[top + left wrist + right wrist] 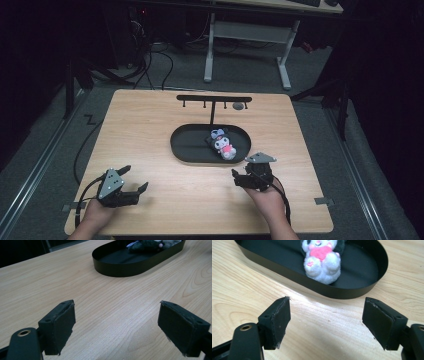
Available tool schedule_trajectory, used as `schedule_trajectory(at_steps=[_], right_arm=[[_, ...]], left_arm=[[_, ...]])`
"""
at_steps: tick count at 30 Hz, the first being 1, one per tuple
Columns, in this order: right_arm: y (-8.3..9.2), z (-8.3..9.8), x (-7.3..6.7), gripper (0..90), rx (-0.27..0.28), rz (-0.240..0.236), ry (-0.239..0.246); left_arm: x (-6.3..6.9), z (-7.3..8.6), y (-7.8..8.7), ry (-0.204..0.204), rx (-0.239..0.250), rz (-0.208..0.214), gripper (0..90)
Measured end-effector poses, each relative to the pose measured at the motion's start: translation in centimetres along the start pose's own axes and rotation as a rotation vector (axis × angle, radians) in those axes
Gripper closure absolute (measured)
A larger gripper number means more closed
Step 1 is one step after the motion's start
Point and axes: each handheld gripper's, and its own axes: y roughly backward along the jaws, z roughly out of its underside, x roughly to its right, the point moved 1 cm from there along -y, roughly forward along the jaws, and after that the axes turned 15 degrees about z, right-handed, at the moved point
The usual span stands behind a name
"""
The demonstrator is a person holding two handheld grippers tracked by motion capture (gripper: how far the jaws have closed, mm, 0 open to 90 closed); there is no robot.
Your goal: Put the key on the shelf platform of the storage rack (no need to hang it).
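Note:
A small plush toy (223, 144), white with a pink heart and a dark head, lies in the right half of a black oval tray (187, 147) at the middle of the wooden table. My right gripper (242, 172) sits just in front of the tray's near right rim. In the right gripper view its jaws stand wide apart and empty (325, 320), pointing at the plush toy (322, 261) behind the tray (352, 291) wall. My left gripper (136, 177) rests at the near left of the table, open and empty (116, 322), with the tray (120, 268) farther off.
A black T-shaped hanger stand (214, 98) with several hooks rises behind the tray, with a small grey thing (239, 105) by its right end. Bare wooden tabletop (150, 125) lies around the tray. A white-legged desk (250, 35) stands beyond the table.

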Motion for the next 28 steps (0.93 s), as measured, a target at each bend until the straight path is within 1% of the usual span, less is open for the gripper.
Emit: schedule_trajectory(at_steps=[2,4,10,11,13,15,17,18,20,24,28], right_arm=[[0.5,0.7,0.0,22.2,0.037,0.005,-0.016],[0.9,1.5,-0.1,21.8,0.063,0.011,-0.019],[1.9,3.8,-0.4,19.2,0.096,0.000,-0.049],[2.1,4.2,-0.4,19.2,0.098,-0.002,-0.061],[2.4,4.9,-0.4,19.1,0.118,-0.018,-0.086],[2.7,5.9,-0.7,18.6,0.149,-0.024,-0.113],[2.9,6.7,-0.9,18.6,0.164,-0.031,-0.132],[2.9,7.0,-1.0,18.3,0.152,-0.046,-0.126],[3.1,7.1,-1.0,18.1,0.159,-0.036,-0.108],[3.1,7.0,-0.8,18.2,0.168,-0.034,-0.125],[3.0,7.0,-0.9,18.2,0.170,-0.034,-0.115]], left_arm=[[0.0,0.0,0.0,-0.001,-0.001,0.000,15.5],[0.0,0.0,0.0,-0.001,-0.004,0.001,15.5],[0.0,0.0,0.0,-0.001,-0.003,-0.001,15.4],[0.0,0.0,0.0,0.000,-0.001,-0.001,15.4],[0.0,0.0,0.0,0.000,0.001,0.001,15.5],[0.0,0.0,0.0,-0.001,0.002,0.003,15.5],[0.0,0.0,0.0,-0.002,0.002,0.004,15.4],[0.0,0.0,0.0,0.000,0.001,0.004,15.5],[0.0,0.0,0.1,0.002,0.001,0.005,15.5],[0.0,0.0,0.1,-0.002,-0.002,0.004,15.5],[0.0,0.0,0.1,-0.005,0.005,0.006,15.5]])
